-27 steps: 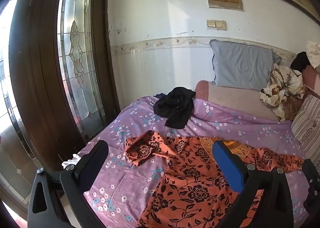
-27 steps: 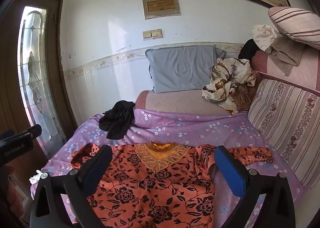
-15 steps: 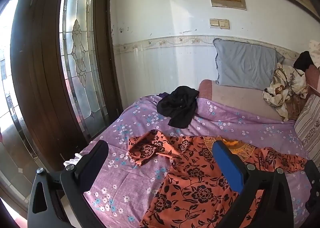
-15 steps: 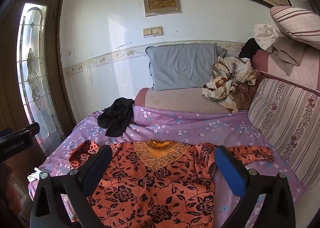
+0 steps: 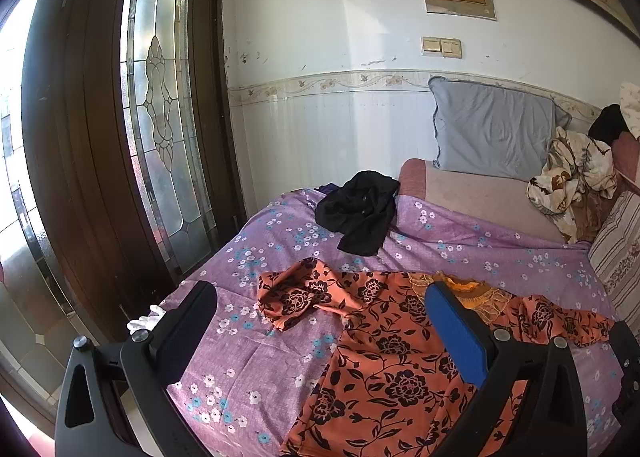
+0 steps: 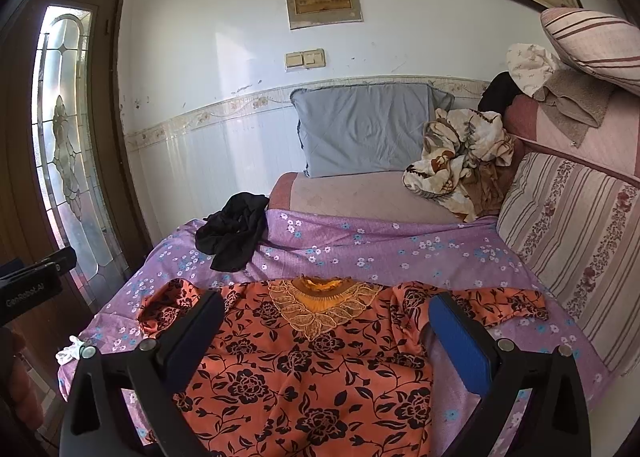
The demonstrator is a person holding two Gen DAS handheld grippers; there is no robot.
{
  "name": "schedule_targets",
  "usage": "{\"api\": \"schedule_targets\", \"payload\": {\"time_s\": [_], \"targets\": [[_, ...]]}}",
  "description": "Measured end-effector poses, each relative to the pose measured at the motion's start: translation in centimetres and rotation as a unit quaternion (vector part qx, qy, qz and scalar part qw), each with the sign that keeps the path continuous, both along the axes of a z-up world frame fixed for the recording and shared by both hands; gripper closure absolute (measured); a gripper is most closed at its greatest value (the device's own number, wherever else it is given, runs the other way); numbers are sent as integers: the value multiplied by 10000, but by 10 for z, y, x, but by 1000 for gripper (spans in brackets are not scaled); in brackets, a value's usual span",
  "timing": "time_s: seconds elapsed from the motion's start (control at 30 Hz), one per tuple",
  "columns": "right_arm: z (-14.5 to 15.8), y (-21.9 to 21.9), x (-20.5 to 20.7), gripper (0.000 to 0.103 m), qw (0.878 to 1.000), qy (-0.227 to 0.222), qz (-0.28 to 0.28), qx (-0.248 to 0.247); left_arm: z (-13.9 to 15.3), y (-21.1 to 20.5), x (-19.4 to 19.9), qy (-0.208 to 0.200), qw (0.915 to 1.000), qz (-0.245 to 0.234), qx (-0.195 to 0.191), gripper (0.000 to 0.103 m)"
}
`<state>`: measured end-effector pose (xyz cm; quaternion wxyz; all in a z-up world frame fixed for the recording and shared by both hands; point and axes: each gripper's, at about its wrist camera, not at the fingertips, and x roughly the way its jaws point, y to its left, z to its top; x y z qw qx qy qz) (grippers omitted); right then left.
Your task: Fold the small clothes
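Note:
An orange top with a black flower print (image 6: 312, 369) lies spread face up on the purple flowered sheet (image 6: 360, 249), collar toward the far wall. Its left sleeve (image 5: 296, 297) is bunched and folded over; the right sleeve (image 6: 504, 301) lies stretched out. My left gripper (image 5: 320, 317) hovers open above the top's left side, with nothing between its jaws. Above the chest hangs my right gripper (image 6: 326, 321), open too and holding nothing. A crumpled black garment (image 5: 360, 209) lies farther back on the sheet. The left gripper's body (image 6: 32, 281) shows at the left edge of the right wrist view.
A grey pillow (image 6: 368, 129) leans on the back wall. A crumpled cream patterned cloth (image 6: 460, 161) and a striped cushion (image 6: 568, 233) sit at the right. A wooden door with leaded glass (image 5: 160, 117) stands left of the bed. A white scrap (image 5: 146, 321) lies at the bed's left edge.
Both views have shifted slightly, so the bed sits a little farther off and lower in frame. The clothes lie as before and both grippers stay open.

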<state>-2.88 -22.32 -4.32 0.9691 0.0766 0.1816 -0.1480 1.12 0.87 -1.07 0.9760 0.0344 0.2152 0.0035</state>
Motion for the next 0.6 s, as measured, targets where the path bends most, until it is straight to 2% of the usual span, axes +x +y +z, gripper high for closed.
{"api": "schedule_targets", "payload": {"time_s": [0.6], "targets": [[0,-2,-2,0,9999,32,-13,95,-2,4,-1,56,10000,1,-4,0]]}}
